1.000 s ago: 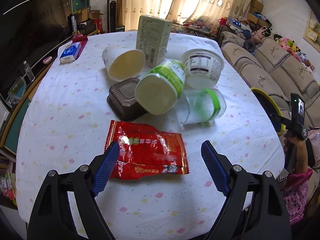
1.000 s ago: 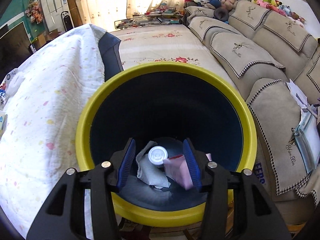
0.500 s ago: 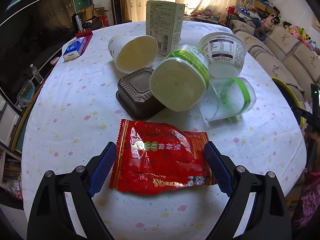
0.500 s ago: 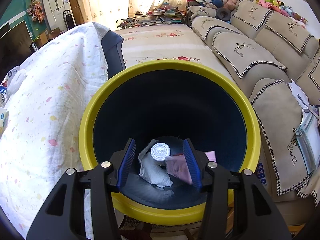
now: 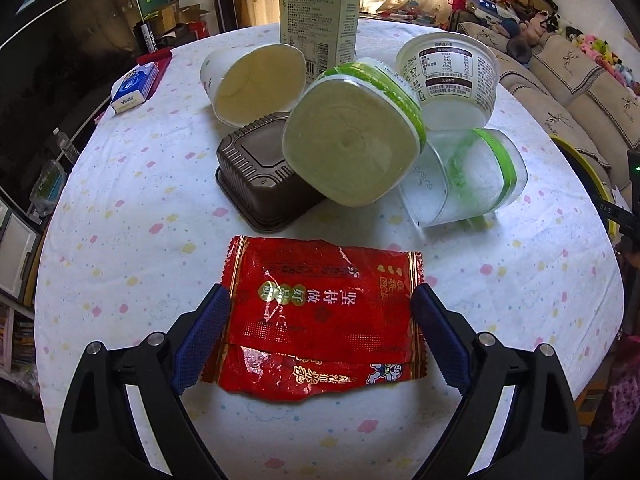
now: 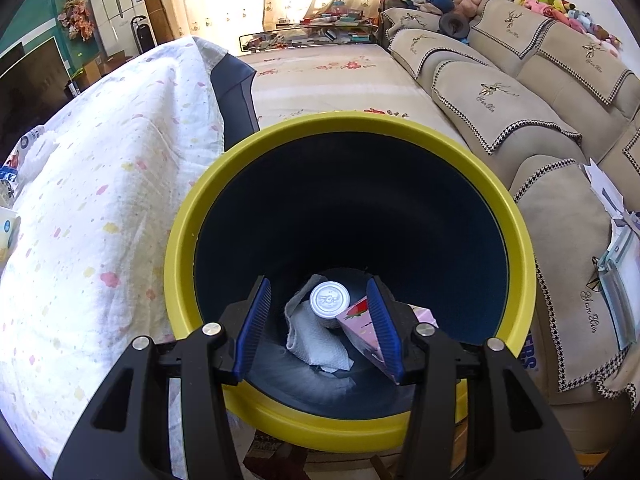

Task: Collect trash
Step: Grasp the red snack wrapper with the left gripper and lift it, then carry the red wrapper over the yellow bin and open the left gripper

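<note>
- The table, under a white cloth with pastel spots, carries all the loose trash in the left wrist view.
- The bin, yellow-rimmed with a dark blue inside, stands beside the draped table edge, with the sofa on its other side. At its bottom lie a crumpled white tissue, a small round white lid or cap and a pink carton.
- A tall pale green carton stands upright at the far side of the pile.
- In front of it, a green-banded tub and a white cup lie tipped, mouths toward the camera, both with nothing inside; the tub leans on a brown tray turned bottom up.
- A clear cup lies on its side; a white labelled tub sits upside down behind it.
- The red wrapper lies flat on the cloth nearest the camera, long axis running left to right, its print upside down from here.
- The left gripper is spread wide, one blue pad at each short end of the wrapper; whether they touch it is unclear.
- The right gripper hangs over the bin mouth, fingers apart, holding nothing.
</note>
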Demonstrator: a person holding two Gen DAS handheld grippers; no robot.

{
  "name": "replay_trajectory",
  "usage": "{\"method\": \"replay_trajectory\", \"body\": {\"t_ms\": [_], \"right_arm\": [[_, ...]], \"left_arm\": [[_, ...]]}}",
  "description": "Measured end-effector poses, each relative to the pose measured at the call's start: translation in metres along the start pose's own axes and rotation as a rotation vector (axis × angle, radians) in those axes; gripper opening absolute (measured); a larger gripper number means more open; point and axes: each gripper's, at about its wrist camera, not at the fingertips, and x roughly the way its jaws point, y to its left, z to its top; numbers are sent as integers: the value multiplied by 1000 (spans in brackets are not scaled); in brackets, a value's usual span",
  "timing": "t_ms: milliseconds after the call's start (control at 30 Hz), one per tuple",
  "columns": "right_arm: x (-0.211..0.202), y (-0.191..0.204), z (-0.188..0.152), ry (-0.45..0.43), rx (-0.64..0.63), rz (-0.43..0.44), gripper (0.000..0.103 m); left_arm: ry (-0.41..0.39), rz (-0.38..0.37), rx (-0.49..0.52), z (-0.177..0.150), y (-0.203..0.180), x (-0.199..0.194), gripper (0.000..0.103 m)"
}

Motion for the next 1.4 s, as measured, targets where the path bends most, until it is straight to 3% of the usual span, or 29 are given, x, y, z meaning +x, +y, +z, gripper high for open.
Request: {"method": "replay_trajectory", "body": {"t_ms": [167,267,433,533,767,1033,1200,1400], "right_arm": [[-1,0,-1,-3,2,10,48],[-2,0,-1,-5,3,17,48],[-6,-1,-1,-13,4,26,48],[-8,-3,-1,-18,7,28,48],[-17,-6,-2,-32,12,36,48],[-28,-10,-3,-57,21,46,48],[-40,-15,-4,-83,28,45,48],[-54,-34,-8,-111,55,27,52]], "left_arm": [[-17,-3,15,-4,-2,-5,74],[-29,-7,16,-5,-4,-10,58],[-42,-35,-12,-6,0,-16,23],[-47,-40,-6,-9,-1,-20,16],[-48,-61,51,-19,-13,-38,13],[-91,-162,119,-21,-41,-71,13],[-144,-245,199,-4,-81,-85,13],[-184,-376,352,34,-162,-86,13]]}}
